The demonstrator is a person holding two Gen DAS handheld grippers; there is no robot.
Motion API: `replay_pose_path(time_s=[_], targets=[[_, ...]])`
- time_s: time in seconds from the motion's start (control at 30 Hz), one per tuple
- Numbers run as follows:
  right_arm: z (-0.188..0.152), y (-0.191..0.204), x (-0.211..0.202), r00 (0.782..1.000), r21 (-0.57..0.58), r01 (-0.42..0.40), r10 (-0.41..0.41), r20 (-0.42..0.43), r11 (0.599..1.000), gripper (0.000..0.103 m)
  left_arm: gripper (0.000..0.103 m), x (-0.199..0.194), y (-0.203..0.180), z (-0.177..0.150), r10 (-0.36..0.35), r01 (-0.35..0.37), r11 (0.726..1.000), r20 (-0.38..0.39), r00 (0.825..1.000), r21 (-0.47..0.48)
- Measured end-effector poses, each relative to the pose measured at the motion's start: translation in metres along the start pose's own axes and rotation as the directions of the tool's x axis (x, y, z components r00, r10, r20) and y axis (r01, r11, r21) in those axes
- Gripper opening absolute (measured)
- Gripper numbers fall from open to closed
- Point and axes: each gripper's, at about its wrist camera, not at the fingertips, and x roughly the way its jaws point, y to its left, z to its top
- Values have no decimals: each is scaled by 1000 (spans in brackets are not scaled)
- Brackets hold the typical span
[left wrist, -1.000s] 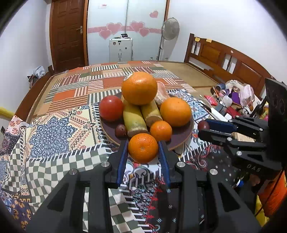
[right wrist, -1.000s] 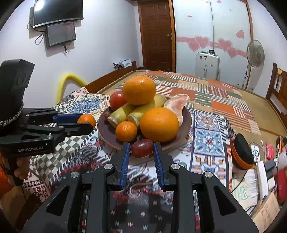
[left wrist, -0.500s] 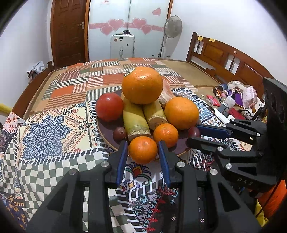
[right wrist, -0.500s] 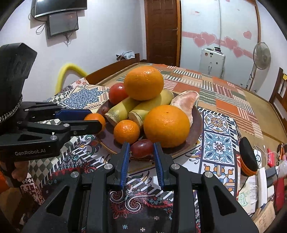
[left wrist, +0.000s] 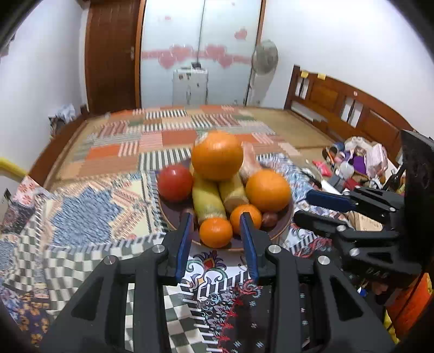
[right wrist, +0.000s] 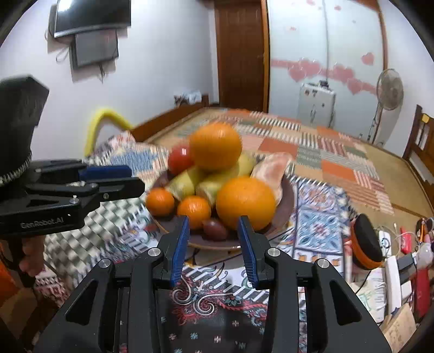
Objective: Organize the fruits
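fan (right wrist: 389, 89) & tv (right wrist: 92, 15) behind fruit plate (right wrist: 287, 198), way clear.

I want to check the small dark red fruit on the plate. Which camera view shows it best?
The right wrist view: the dark red fruit lies whole at the plate's near edge. The left wrist view shows only a sliver of it behind a small orange.
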Motion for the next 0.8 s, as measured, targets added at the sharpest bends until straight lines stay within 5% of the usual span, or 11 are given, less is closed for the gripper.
replay_pose_path(time_s=[0.2,0.57,0.8], targets=[[21,15,-74,986,7,33,-34,166,999,38,35,-71,-19,12,21,-25,999,159,987,27],[26,65,-182,906,62,72,-91,414,996,45,47,-207,-58,-2,62,-88,995,440,896,38],[16,88,-204,871,88,106,-135,473,990,67,63,-254,-68,-18,67,-100,994,514,855,37]])
